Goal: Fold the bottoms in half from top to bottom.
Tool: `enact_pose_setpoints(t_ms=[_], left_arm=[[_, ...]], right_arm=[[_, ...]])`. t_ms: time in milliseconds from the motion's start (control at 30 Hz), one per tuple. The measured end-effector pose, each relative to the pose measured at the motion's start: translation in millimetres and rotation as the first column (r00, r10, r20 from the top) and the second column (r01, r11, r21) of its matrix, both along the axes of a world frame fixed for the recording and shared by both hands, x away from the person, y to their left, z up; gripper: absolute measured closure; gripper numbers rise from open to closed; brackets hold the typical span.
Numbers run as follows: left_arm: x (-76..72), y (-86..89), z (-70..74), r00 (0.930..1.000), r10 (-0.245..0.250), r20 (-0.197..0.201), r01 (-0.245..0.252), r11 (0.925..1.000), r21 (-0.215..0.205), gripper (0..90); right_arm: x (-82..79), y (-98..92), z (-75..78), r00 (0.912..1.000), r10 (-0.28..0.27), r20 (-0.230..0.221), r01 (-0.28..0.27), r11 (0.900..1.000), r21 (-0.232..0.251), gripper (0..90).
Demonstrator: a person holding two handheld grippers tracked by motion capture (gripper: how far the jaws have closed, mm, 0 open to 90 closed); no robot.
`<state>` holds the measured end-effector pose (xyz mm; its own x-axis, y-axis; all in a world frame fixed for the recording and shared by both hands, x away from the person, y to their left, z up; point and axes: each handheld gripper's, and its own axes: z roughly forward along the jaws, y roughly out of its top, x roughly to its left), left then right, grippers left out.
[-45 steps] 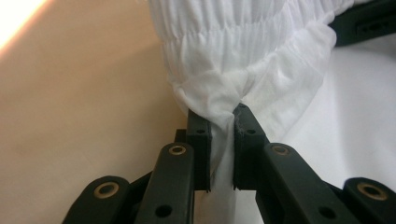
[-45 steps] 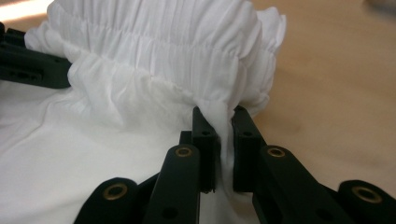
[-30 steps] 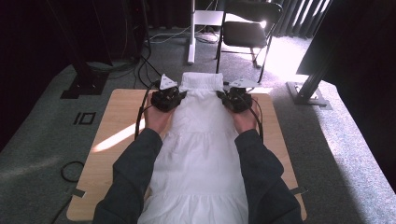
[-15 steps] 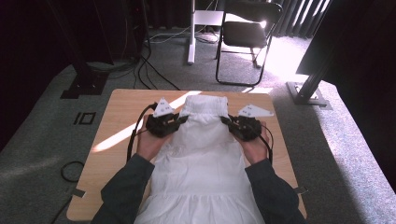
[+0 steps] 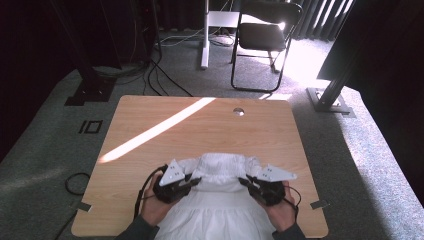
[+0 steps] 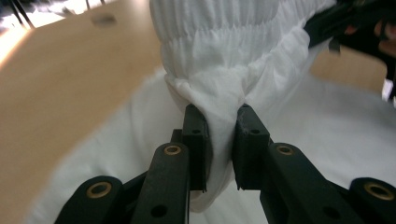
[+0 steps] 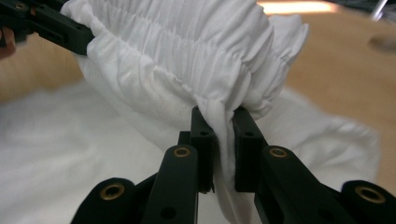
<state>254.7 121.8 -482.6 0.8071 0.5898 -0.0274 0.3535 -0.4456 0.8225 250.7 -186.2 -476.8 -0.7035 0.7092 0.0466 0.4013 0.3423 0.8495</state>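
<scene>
I have the white garment (image 5: 220, 200) pinched at both ends of its gathered top band, and I judge the step in hand to be a fold: the upper part is carried back toward the near edge of the counter (image 5: 200, 125), over the skirt that lies spread on the wood. The left tongs (image 6: 219, 119) are nearly closed, with a bunch of the elastic-ruched cloth squeezed between the pads; the right tongs (image 7: 219, 121) stand the same way, clamped on the other end of the band. In the high view the left tongs (image 5: 192, 181) and the right tongs (image 5: 247, 182) sit level with each other at the garment's shoulders, the band stretched between them. The next move, as I read it, calls for lowering both ends evenly so the band lands flat and square on the skirt, then letting go without dragging the fabric. I see no containers anywhere on the counter.
</scene>
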Motion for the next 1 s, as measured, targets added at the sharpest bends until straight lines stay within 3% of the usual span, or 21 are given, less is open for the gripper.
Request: enact_pose_setpoints(t_ms=[33, 67, 133, 167, 200, 267, 400, 433, 500, 700, 900, 967, 1000], left_arm=[[-2.3, -1.1, -9.6, 0.9997, -0.004, -0.023, 0.004, 0.9997, 0.023, 78.4], [-4.0, -1.6, -18.5, 0.9989, -0.004, -0.047, 0.006, 0.9993, 0.036, 78.4], [-3.7, -3.4, -38.1, 0.9935, 0.005, -0.114, 0.002, 0.9982, 0.06, 78.4], [-3.7, -3.4, -38.1, 0.9935, 0.005, -0.114, 0.002, 0.9982, 0.06, 78.4], [-2.1, -6.6, -47.5, 0.9929, 0.012, -0.119, 0.001, 0.9939, 0.11, 78.4], [-1.1, -7.5, -49.8, 0.9926, 0.019, -0.12, -0.005, 0.9932, 0.116, 78.4], [3.7, -11.5, -59.7, 0.9945, 0.029, -0.1, -0.014, 0.9894, 0.144, 78.3], [5.2, -11.6, -62.3, 0.9947, 0.033, -0.097, -0.02, 0.9909, 0.133, 78.4], [8.1, -10.7, -64.1, 0.9945, 0.038, -0.098, -0.026, 0.9927, 0.118, 78.4], [20.5, -10.1, -64.3, 0.9961, 0.054, -0.07, -0.044, 0.9895, 0.138, 78.2], [50.9, -9.2, -61.7, 0.9948, 0.087, -0.053, -0.077, 0.9814, 0.176, 77.7], [69.0, -8.9, -59.3, 0.9941, 0.099, -0.044, -0.088, 0.975, 0.204, 77.3], [69.0, -8.9, -59.3, 0.9941, 0.099, -0.044, -0.088, 0.975, 0.204, 77.2]], right_arm=[[-8.6, 2.4, -15.4, 0.9997, 0.002, -0.025, -0.003, 0.999, -0.039, 81.8], [-8.6, 2.4, -15.4, 0.9997, 0.002, -0.025, -0.003, 0.999, -0.039, 81.8], [-13.7, 4.2, -36.0, 0.9975, 0.003, -0.071, -0.007, 0.998, -0.057, 81.8], [-13.7, 4.8, -40.7, 0.9965, 0.001, -0.083, -0.006, 0.998, -0.059, 81.8], [-13.1, 5.7, -47.7, 0.9942, 0.0, -0.107, -0.007, 0.998, -0.06, 81.8], [-11.2, 8.0, -58.1, 0.9921, -0.01, -0.125, -0.002, 0.996, -0.088, 81.8], [-6.6, 9.5, -69.3, 0.9874, -0.022, -0.157, 0.006, 0.995, -0.097, 81.7], [-4.5, 10.9, -73.8, 0.9865, -0.026, -0.161, 0.009, 0.994, -0.106, 81.6], [-3.9, 11.7, -74.9, 0.9869, -0.027, -0.159, 0.01, 0.994, -0.11, 81.4], [10.9, 17.6, -76.7, 0.9878, -0.03, -0.153, 0.011, 0.992, -0.122, 80.6], [32.4, 23.7, -76.1, 0.9868, -0.03, -0.159, 0.01, 0.992, -0.124, 80.3], [49.9, 28.8, -75.8, 0.9868, -0.035, -0.158, 0.013, 0.991, -0.134, 80.2], [55.7, 30.3, -75.7, 0.9873, -0.035, -0.155, 0.013, 0.99, -0.138, 80.2]])
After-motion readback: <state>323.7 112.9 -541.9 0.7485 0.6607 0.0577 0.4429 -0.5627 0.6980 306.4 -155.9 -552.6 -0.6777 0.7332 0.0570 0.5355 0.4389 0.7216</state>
